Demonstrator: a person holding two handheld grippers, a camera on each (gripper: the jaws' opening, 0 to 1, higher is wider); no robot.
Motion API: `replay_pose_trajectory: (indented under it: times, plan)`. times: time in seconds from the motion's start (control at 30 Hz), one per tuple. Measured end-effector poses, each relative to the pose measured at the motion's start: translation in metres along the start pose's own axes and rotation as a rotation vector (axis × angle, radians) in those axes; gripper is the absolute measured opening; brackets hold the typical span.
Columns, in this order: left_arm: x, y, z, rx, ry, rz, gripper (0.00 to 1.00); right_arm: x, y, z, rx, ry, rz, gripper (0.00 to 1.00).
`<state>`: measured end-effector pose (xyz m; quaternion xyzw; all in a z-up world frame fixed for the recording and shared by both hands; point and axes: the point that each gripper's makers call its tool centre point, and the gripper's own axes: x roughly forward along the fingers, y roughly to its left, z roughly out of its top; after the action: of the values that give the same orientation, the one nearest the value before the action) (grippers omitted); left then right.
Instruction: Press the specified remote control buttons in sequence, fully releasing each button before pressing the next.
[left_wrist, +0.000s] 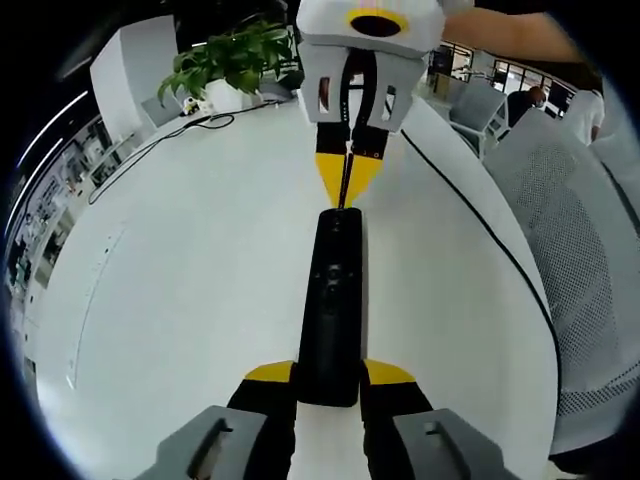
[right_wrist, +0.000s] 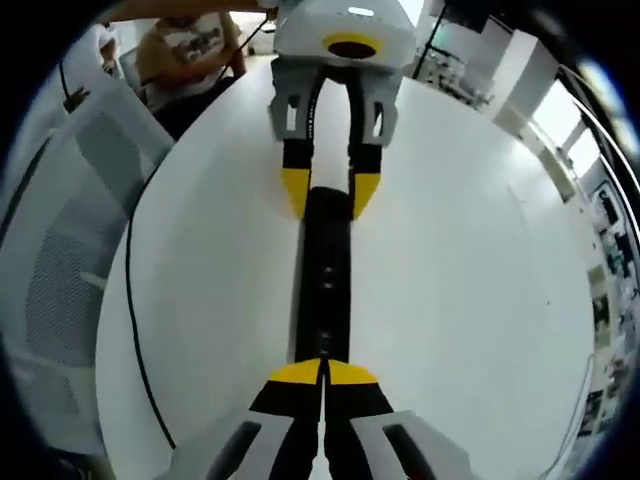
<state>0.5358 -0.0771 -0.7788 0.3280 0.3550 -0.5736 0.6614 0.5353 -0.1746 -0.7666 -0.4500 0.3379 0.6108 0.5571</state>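
My left claw at bottom centre clamps the near end of the black remote. My right claw, tips pinched together, rests on the remote's far end, mid-frame on the white desk.

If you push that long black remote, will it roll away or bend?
Probably neither. The long black plastic remote control looks flat-backed and lies flush on the white table, so it would likely slide, not roll. Its straight, even body suggests it is stiff. The left gripper clamps one end, which should keep it steady while the shut right gripper presses.
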Motion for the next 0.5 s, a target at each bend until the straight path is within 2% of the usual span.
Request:
replay_pose_trajectory:
  times: [0.5]
  plan:
    - [0.0001,-0.0008,0.0001,-0.002,0.006,0.005,0.23,0.0025,-0.0024,-0.0004,-0.017,0.021,0.018,0.0]
